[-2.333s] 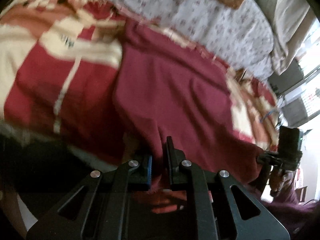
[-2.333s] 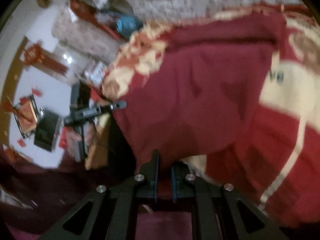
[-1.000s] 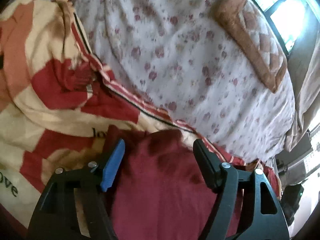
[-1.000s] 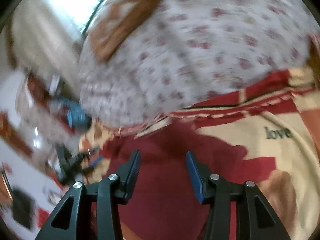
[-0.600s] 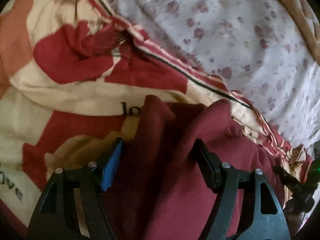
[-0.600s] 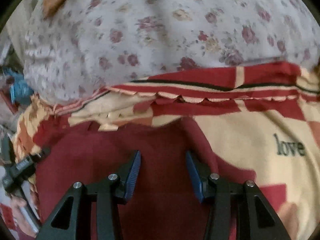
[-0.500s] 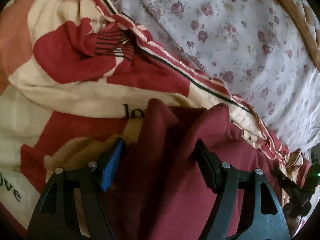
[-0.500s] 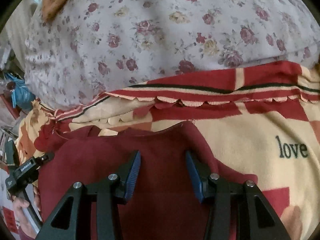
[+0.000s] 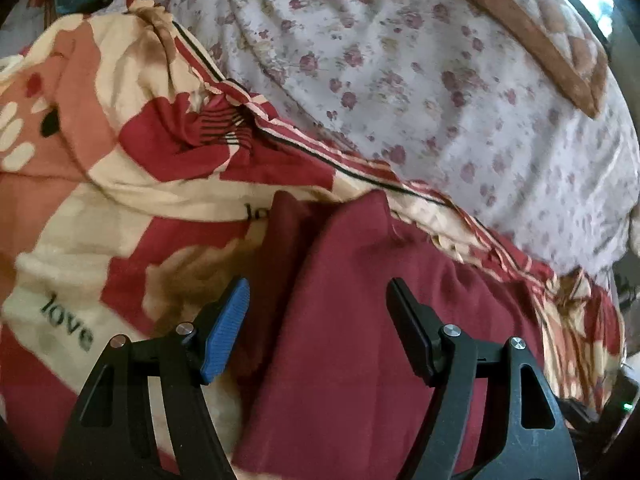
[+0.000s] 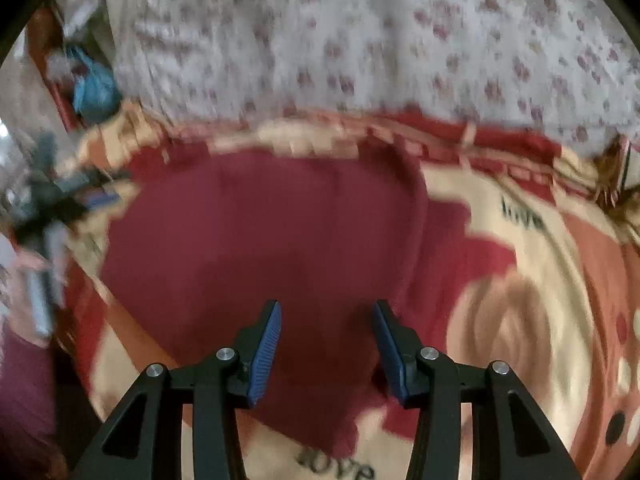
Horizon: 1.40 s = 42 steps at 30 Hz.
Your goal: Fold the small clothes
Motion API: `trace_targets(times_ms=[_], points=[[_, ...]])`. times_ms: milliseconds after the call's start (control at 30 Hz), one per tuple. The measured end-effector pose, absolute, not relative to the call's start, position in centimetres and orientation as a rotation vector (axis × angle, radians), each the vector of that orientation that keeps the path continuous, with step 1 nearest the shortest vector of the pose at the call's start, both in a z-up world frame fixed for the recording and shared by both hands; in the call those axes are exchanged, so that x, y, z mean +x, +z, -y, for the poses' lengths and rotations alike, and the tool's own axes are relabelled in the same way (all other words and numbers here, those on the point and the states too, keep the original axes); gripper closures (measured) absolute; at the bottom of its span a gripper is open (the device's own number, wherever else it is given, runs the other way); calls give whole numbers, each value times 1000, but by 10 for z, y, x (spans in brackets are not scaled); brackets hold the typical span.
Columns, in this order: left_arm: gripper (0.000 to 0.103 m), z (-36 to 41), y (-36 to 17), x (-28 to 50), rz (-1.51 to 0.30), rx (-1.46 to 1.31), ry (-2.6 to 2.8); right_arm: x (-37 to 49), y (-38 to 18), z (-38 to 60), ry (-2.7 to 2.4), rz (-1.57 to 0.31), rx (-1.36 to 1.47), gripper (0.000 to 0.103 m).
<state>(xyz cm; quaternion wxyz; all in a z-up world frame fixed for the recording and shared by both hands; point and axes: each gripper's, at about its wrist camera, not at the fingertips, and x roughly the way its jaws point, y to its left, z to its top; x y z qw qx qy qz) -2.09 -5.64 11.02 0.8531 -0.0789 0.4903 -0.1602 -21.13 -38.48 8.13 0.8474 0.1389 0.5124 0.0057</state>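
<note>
A dark red garment [image 9: 360,300] lies folded on a red-and-cream blanket printed with "love" [image 9: 120,208]. In the left wrist view my left gripper [image 9: 318,286] hovers open above the garment's near left part, nothing pressed between its blue and black pads. The right wrist view is blurred; there the same garment [image 10: 260,232] spreads flat, and my right gripper [image 10: 326,308] stands open over its near edge with only cloth below. The other gripper [image 10: 52,208] shows as a dark blur at the garment's far left.
A white floral sheet [image 9: 440,80] covers the bed beyond the blanket, with a brown quilted pillow [image 9: 540,32] at the back right. A blue bag [image 10: 94,88] and room clutter sit off the bed's left side.
Both grippers, shut on the garment's edge earlier, have let it go and stand open. The garment now lies doubled on the blanket; the right view has swung and pulled back over it.
</note>
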Motion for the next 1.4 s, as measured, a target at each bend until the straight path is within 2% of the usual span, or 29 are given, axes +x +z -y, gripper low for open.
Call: trace_targets(times_ms=[100, 300, 467, 700, 967, 1167, 1400], points=[[32, 50, 107, -43, -1046, -124, -327, -218, 65, 387, -19, -1114, 269, 58], [32, 36, 80, -66, -1093, -128, -309, -193, 108, 372, 56, -1044, 351, 57], [32, 33, 62, -65, -1113, -169, -317, -130, 115, 330, 171, -978, 324, 57], [30, 26, 52, -56, -1095, -193, -338, -33, 100, 270, 318, -1002, 394, 57], [27, 22, 48, -53, -1097, -209, -362, 61, 55, 206, 185, -1081, 96, 60], [24, 23, 46, -47, -1101, -223, -358, 84, 30, 208, 154, -1100, 168, 60], [24, 24, 46, -50, -1096, -212, -350, 62, 52, 225, 190, -1102, 246, 60]])
